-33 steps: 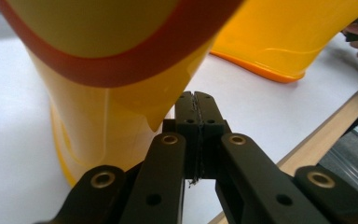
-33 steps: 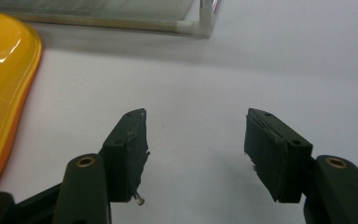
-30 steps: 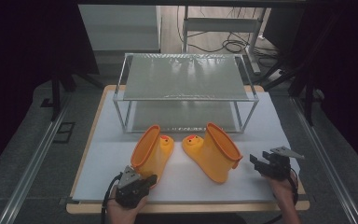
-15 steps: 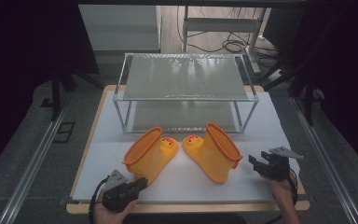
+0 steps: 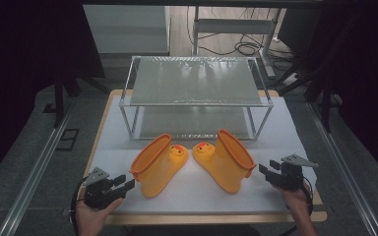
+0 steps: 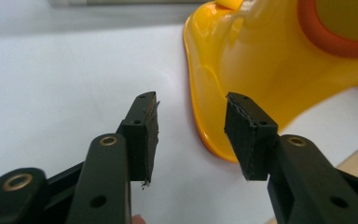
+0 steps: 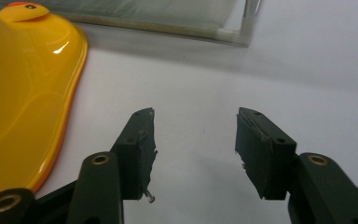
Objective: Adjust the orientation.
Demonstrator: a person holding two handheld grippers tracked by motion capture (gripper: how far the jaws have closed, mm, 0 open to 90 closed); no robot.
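Observation:
Two yellow rubber boots with orange rims and duck faces lie on the white mat, toes almost meeting. The left boot (image 5: 156, 163) (image 6: 270, 60) lies with its opening towards my left gripper (image 5: 127, 184) (image 6: 191, 130), which is open and empty just short of the boot's sole. The right boot (image 5: 226, 158) (image 7: 23, 98) lies with its opening towards my right gripper (image 5: 266, 169) (image 7: 193, 149), also open and empty, a little to the right of the boot.
A two-tier metal rack (image 5: 194, 81) with mesh shelves stands behind the boots; its corner post (image 7: 247, 18) is ahead of the right gripper. The white mat (image 5: 285, 132) covers a wooden table (image 5: 211, 219). Cables lie on the floor beyond.
My left gripper has let go of the left boot and drawn back to the left and towards the table's front edge. The boot now lies on the mat. The right gripper has hardly moved.

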